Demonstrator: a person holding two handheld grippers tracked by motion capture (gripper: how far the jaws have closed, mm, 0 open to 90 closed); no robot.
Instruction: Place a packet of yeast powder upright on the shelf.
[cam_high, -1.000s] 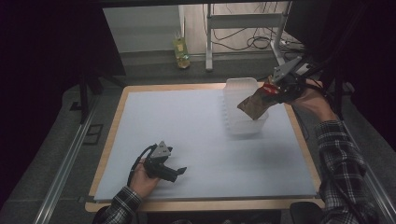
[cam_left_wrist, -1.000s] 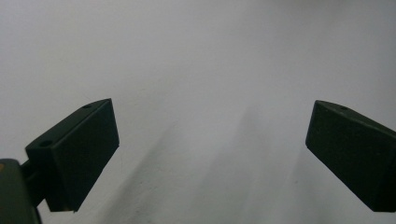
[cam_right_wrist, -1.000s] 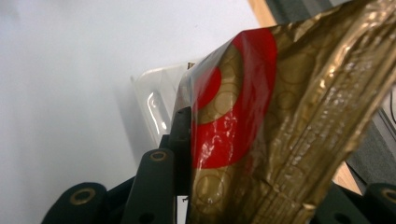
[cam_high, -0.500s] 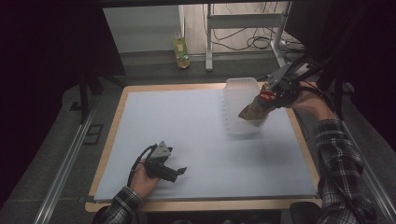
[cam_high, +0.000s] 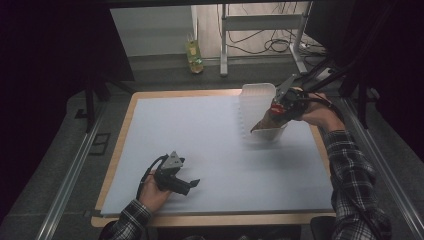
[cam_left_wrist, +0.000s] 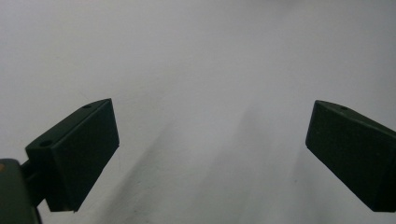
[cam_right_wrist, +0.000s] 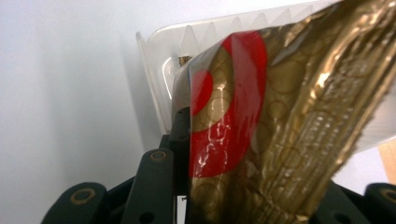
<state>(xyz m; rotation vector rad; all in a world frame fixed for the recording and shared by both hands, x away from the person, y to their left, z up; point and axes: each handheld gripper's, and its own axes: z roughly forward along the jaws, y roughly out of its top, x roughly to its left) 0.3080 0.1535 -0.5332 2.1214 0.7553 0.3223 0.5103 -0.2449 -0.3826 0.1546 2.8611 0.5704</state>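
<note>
A white ribbed plastic container (cam_high: 257, 100) stands at the back right of the table. My right gripper (cam_high: 277, 107) is shut on a crinkled gold packet with red circles (cam_high: 265, 123) and holds it tilted down at the container's mouth. In the right gripper view the gold packet (cam_right_wrist: 280, 116) rises from the shut right gripper (cam_right_wrist: 184, 135), with the container's rim (cam_right_wrist: 159, 60) just behind it. My left gripper (cam_high: 192, 185) rests on the white mat at the front left. Its black fingers (cam_left_wrist: 74, 154) stand wide open over bare mat, holding nothing.
A white mat (cam_high: 200, 140) covers the wooden-edged table (cam_high: 125, 125). Beyond the far edge, a yellow-green bottle (cam_high: 194, 55) stands on the floor beside metal frame legs (cam_high: 223, 40) and loose cables (cam_high: 272, 45).
My right gripper has carried the gold packet down and a little nearer, lower at the container. The left gripper has stayed where it was.
</note>
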